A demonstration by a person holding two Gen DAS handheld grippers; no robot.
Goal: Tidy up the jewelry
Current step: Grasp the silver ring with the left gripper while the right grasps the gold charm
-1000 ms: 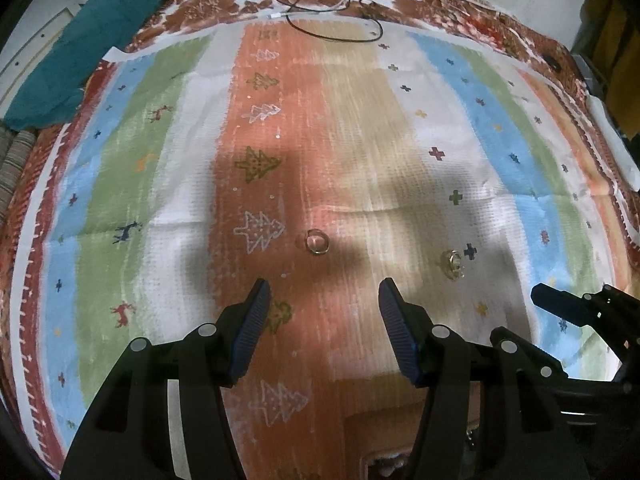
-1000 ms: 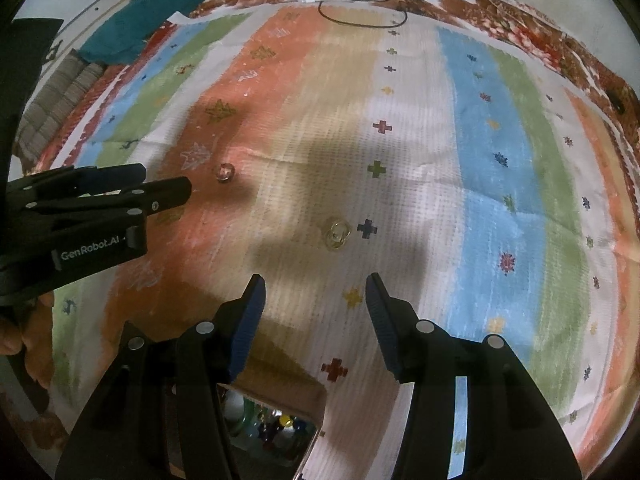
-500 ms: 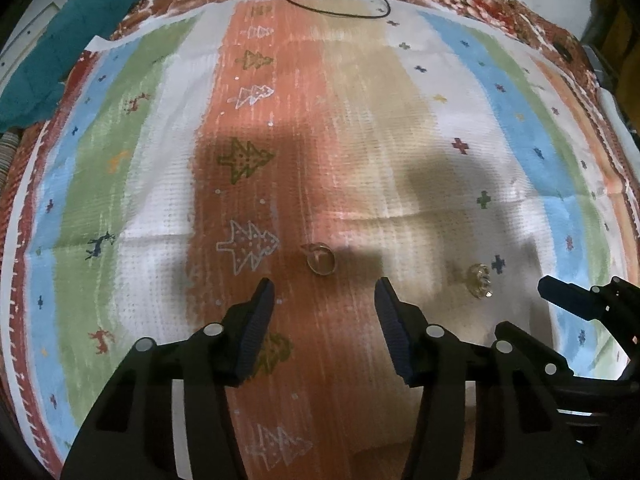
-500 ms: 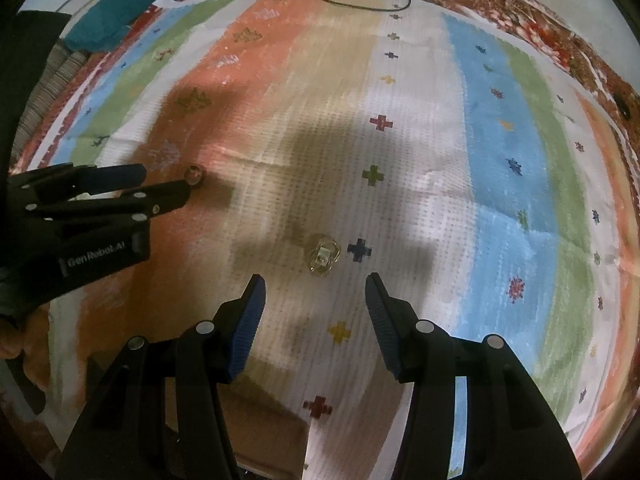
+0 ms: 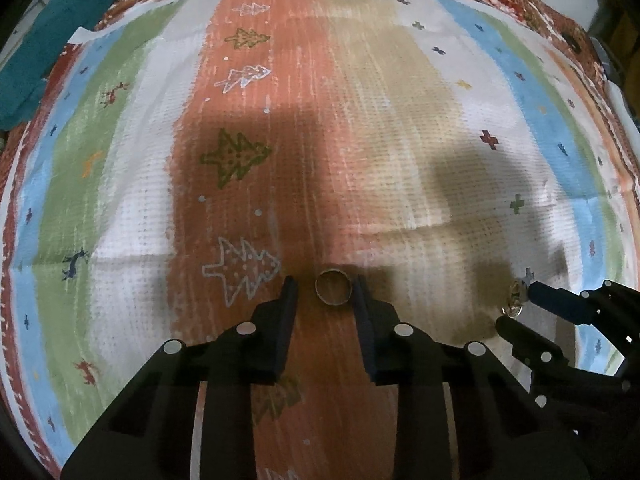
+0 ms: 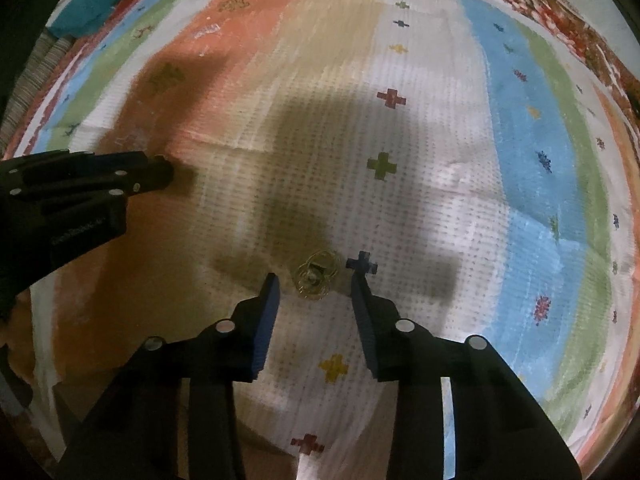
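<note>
L gripper [image 5: 323, 286] jaws closing round ring [image 5: 333, 289] on striped cloth [image 5: 360, 140].

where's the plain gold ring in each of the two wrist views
Left wrist view: the plain gold ring lies low centre on the orange stripe, between the closing left gripper fingers.
Right wrist view: not visible; the left gripper hides that spot.
Shared landmark: the wire ring.

Your left gripper [image 5: 323, 294] and right gripper [image 6: 314, 286] are both matte black plastic, each with two angular arms dotted with round silver screws, flat fingers [image 6: 266, 320] lined with ribbed blue pads, and faint white lettering on the side.
</note>
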